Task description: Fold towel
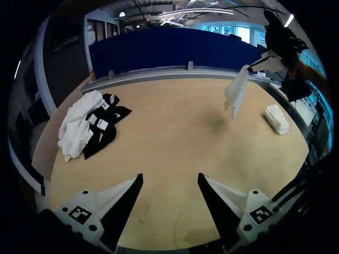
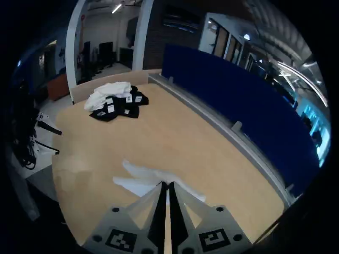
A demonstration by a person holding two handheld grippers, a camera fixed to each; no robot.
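Right gripper raised, clamped on white towel hanging free above table. Left gripper low, fingers spread wide, empty. Left gripper view: folded stack nearby.

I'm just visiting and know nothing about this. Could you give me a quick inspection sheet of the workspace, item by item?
Surface: light wooden table.
Job's things: white towel hanging from the right gripper; folded white cloth lying on the table.
Clutter: pile of white and black cloths at one end.
Grippers: left gripper open, holding nothing; right gripper shut on the towel.
Cables: dark strands beside the table, possibly cables.
Surroundings: blue partition; ceiling lights.
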